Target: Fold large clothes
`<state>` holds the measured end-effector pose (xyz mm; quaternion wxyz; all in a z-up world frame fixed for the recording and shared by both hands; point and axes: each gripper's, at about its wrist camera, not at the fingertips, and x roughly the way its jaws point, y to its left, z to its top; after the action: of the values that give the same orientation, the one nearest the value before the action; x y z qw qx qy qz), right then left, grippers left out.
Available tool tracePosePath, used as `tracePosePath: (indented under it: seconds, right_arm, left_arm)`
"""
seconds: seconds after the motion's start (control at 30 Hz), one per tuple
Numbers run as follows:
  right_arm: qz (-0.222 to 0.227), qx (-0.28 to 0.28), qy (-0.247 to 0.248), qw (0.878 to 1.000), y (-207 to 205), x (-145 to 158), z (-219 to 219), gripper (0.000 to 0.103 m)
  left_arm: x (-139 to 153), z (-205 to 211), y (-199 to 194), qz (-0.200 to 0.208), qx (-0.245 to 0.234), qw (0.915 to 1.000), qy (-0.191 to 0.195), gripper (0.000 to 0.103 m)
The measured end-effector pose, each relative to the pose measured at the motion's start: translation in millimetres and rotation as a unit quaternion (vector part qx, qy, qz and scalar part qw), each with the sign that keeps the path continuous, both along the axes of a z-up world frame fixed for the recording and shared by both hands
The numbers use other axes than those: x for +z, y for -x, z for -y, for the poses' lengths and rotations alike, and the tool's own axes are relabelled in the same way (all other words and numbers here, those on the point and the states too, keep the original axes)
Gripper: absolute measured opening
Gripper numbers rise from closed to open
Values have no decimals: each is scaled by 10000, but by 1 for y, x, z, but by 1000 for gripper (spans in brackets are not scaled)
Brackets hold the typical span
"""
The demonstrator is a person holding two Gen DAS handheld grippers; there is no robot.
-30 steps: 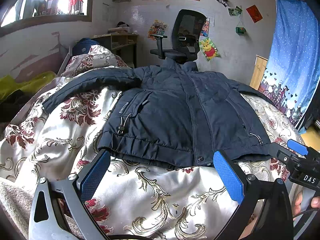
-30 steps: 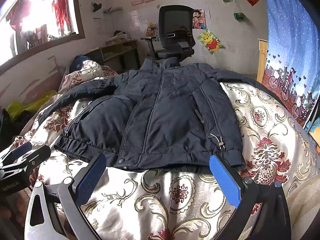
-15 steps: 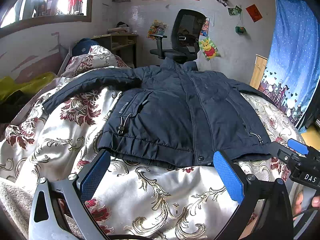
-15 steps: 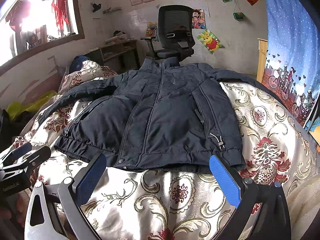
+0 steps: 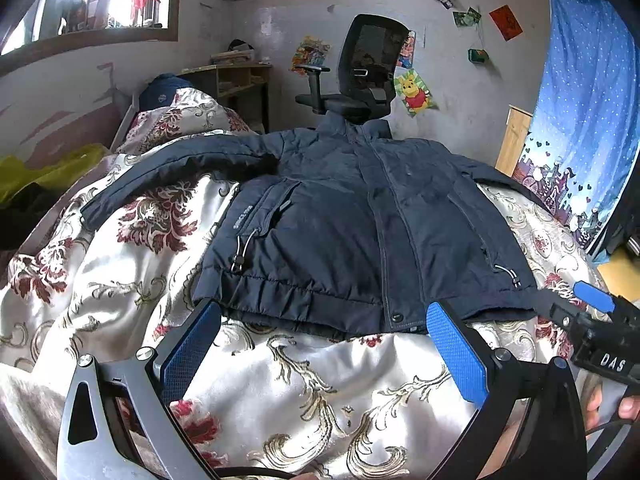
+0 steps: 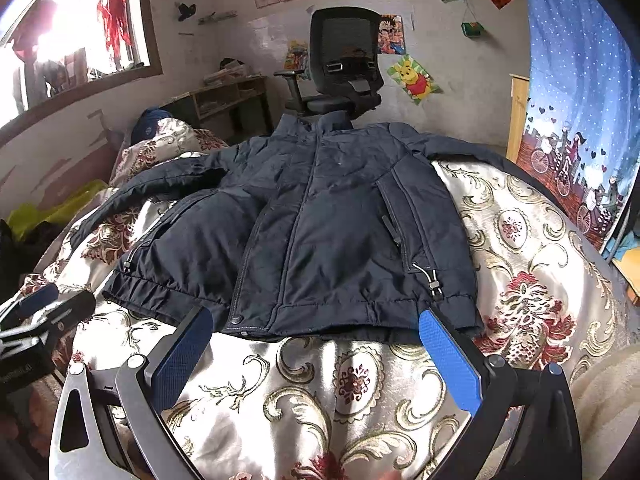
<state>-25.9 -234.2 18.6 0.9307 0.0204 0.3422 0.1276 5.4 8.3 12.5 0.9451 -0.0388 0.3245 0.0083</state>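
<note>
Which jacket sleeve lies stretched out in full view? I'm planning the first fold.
The dark navy padded jacket's sleeve toward the window; the opposite sleeve drops over the bed's edge.

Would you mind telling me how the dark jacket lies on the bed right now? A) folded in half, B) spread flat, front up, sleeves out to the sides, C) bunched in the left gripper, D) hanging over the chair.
B: the jacket lies spread front up on the floral bedspread, sleeves out; both the left gripper and the right gripper are open short of its hem.

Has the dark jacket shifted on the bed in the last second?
No. In the left wrist view the jacket lies spread flat as before, its collar just below the office chair and its hem on the same part of the floral bedspread.
</note>
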Motion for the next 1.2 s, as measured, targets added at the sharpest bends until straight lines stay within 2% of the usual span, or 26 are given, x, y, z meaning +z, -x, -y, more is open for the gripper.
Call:
tracePosePath:
  seconds: [0.23, 0.37, 0.5, 0.63, 0.73, 0.83, 0.97, 1.07, 1.2]
  right_arm:
    - [-132, -152, 346, 9992, -6, 12, -4, 103]
    - [-129, -119, 428, 9989, -18, 36, -5, 103]
    - [-8, 1, 268, 9996, -42, 84, 0, 103]
    - [114, 123, -6, 9999, -78, 142, 11, 103]
    - [190, -26, -335, 9993, -109, 176, 29, 103]
    - [136, -368, -610, 9974, -143, 192, 56, 103]
    - [-58, -921, -1032, 9904, -185, 181, 109, 103]
    - [-358, -1433, -1471, 9780, -214, 146, 160, 103]
    - [-873, -2160, -1951, 9527, -241, 78, 232, 103]
  left_arm:
    - [28, -13, -29, -3, 131, 9997, -208, 101]
    - [46, -20, -54, -47, 103, 9996, -259, 101]
    - [73, -26, -85, 22, -67, 9996, -278, 101]
    - [92, -31, -119, 142, -196, 9997, -92, 101]
    - [98, -32, -148, 89, -287, 9995, 123, 101]
    - [98, -33, -176, 37, -366, 9988, 331, 101]
    - [85, -26, -224, -43, -545, 9972, 501, 101]
    - [67, -11, -262, -99, -714, 9958, 566, 101]
    - [36, 13, -313, -138, -982, 9922, 760, 101]
